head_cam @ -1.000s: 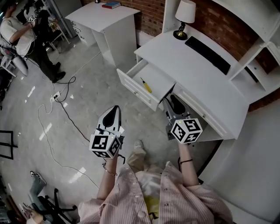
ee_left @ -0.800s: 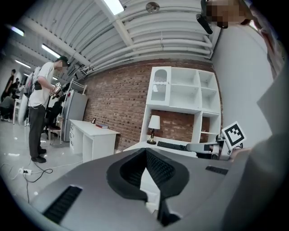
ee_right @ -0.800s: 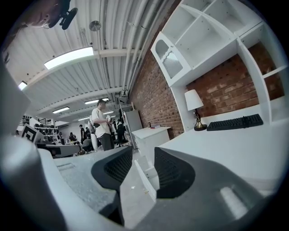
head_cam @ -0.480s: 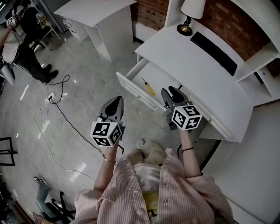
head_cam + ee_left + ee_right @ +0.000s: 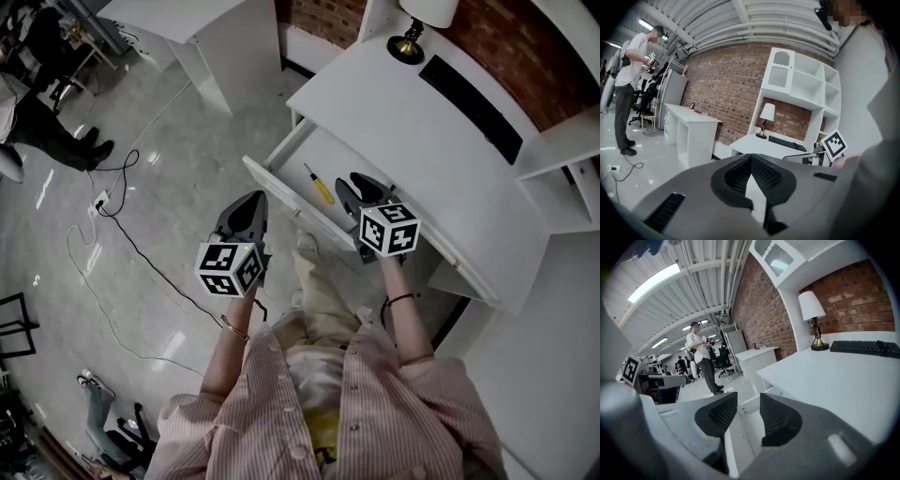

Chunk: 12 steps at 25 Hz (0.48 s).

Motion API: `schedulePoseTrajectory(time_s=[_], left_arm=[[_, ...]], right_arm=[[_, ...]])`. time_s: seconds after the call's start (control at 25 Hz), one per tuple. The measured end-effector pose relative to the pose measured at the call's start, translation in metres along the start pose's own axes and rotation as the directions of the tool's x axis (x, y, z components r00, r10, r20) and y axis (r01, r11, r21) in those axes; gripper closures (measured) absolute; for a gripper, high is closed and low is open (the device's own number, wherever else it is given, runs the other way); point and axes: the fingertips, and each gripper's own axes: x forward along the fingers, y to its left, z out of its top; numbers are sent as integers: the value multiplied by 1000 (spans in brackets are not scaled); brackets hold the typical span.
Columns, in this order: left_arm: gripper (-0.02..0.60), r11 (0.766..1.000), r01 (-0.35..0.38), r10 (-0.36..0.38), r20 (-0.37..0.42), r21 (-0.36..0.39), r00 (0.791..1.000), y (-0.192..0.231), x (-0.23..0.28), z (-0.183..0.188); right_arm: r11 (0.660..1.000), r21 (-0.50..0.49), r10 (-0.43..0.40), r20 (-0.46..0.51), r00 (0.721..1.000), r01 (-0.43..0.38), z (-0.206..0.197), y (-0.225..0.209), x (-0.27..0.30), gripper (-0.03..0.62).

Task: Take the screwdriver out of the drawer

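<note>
Though short of it a second ago, right gripper (image 5: 360,186) now sits over open drawer (image 5: 281,201), fingers apart, empty, beside screwdriver (image 5: 319,186). Left gripper (image 5: 251,202), fingers closed, clear of drawer front.

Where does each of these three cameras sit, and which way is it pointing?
Head view: on the person's head, looking steeply down at the open drawer holding the screwdriver; both forearms, striped shirt, left claw and right claw show.
Left gripper view: on the left claw, looking along its shut jaws towards the desk and brick wall; its jaws fill the foreground.
Right gripper view: on the right claw, looking along its open jaws over the drawer; its jaws fill the foreground.
Shared: both gripper views catch the lamp and keyboard.
</note>
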Motion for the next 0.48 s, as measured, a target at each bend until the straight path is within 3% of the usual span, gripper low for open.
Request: schedulePoseTrajectory(time_s=[0.28,0.48], left_arm=[[581,999,-9,5,-80,-53,997,18,57,-9],[581,996,-22,9,-152,-84,988,25,93,-23]], right_arm=[[1000,2,17,-156,988,-17,-23,-28,59,459],[999,3,37,-294,955,-38,-55,-45,93,459]])
